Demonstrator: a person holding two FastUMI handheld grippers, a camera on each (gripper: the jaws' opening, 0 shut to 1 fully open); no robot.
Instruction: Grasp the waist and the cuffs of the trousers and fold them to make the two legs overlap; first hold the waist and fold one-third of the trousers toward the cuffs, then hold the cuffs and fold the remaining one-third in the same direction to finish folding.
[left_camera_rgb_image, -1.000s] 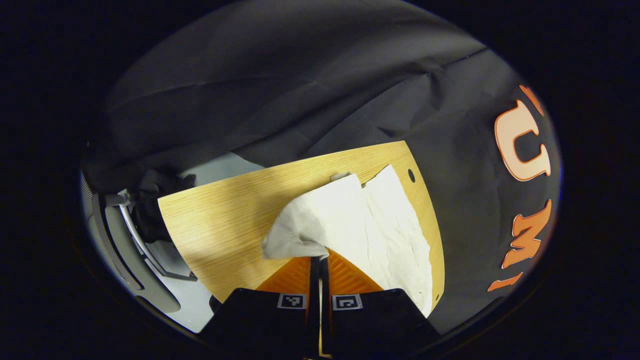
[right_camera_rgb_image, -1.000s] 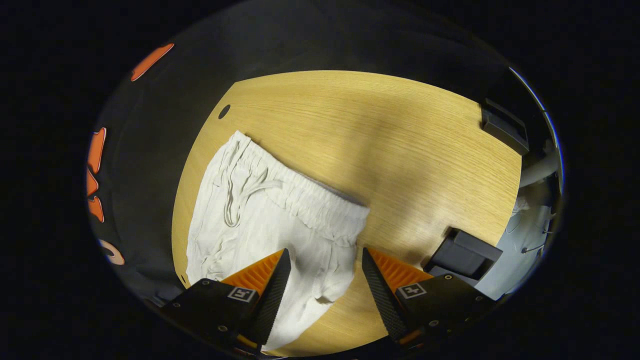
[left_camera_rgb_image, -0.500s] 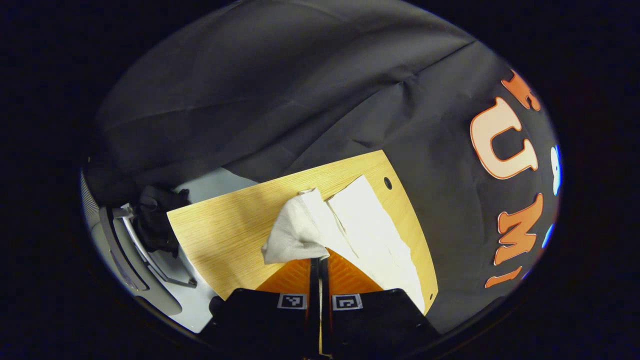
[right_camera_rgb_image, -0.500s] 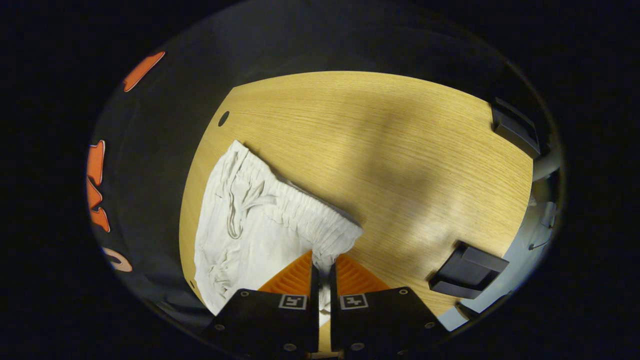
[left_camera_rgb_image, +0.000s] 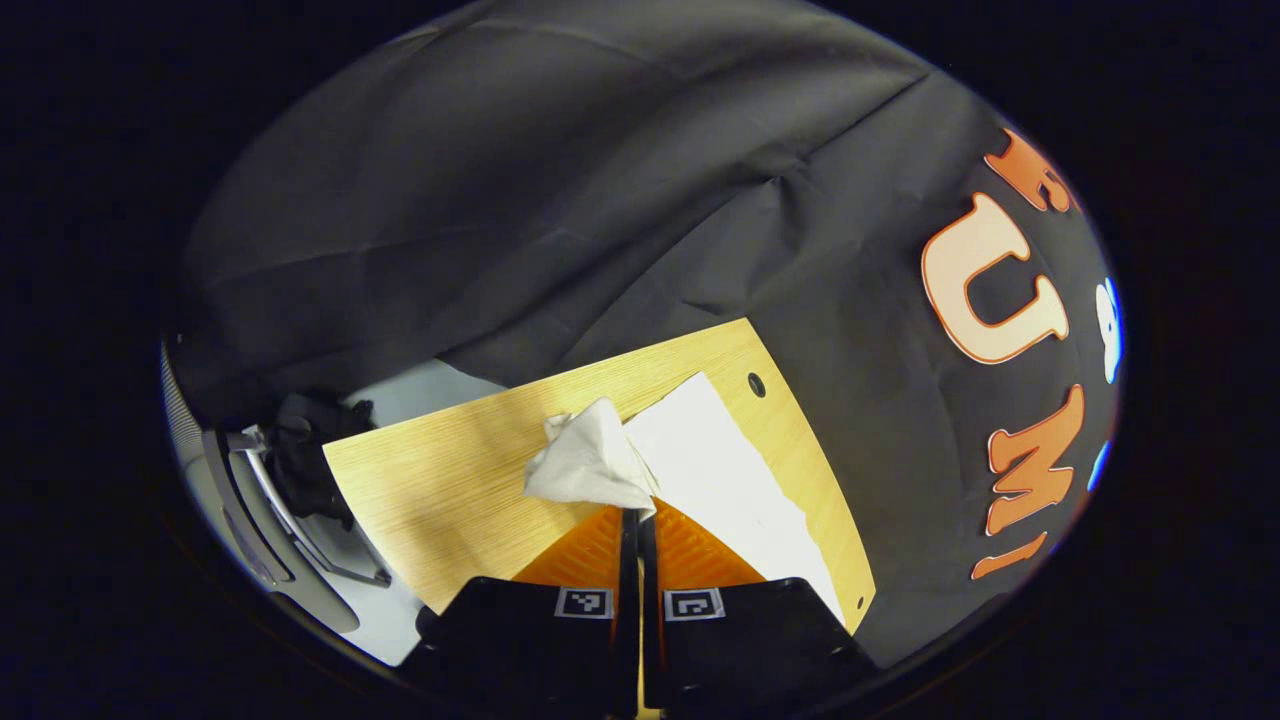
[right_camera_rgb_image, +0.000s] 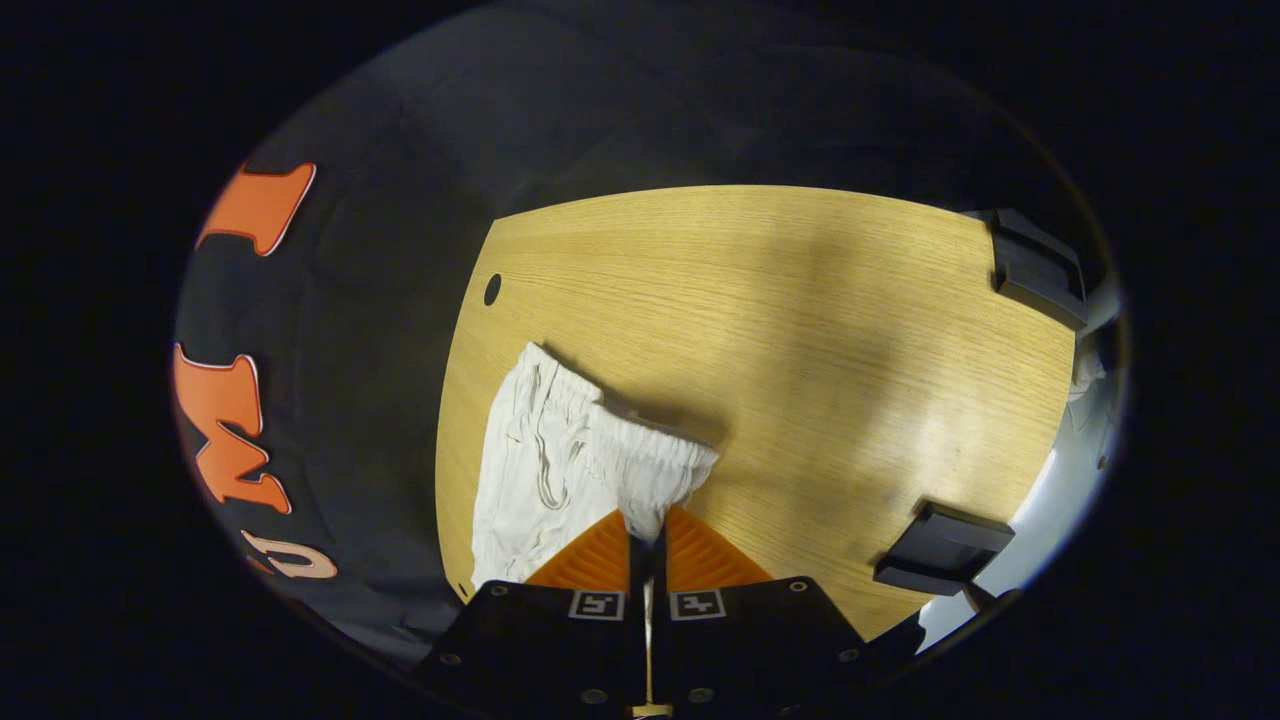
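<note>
Both grippers are clamped on cloth and the first fold is on, by the look of it. In the left gripper view the left gripper (left_camera_rgb_image: 638, 512) has its fingers pressed together on a bunched cuff (left_camera_rgb_image: 590, 465), raised off the worktop (left_camera_rgb_image: 450, 480), while the rest of the white trousers (left_camera_rgb_image: 720, 470) lies flat along the right side of the board, running toward the far corner with the small hole (left_camera_rgb_image: 756, 384). In the right gripper view the right gripper (right_camera_rgb_image: 648, 535) is pinched tight on the gathered waist (right_camera_rgb_image: 650, 470), its near corner lifted, and the drawstring (right_camera_rgb_image: 545, 475) lies loose on the fabric to the left. A dark block (right_camera_rgb_image: 945, 550) sits on the worktop off to the right, well apart from the cloth, with another block (right_camera_rgb_image: 1035, 265) at the far right edge. The risks from here: each grip looks to hold only a small pinch of thin fabric, so a quick swing could pull it free. If the two ends do not travel together, the legs could land skewed, not overlapped. And the trousers lie right beside the worktop's edge, so a drag that way could spill them over it.
</note>
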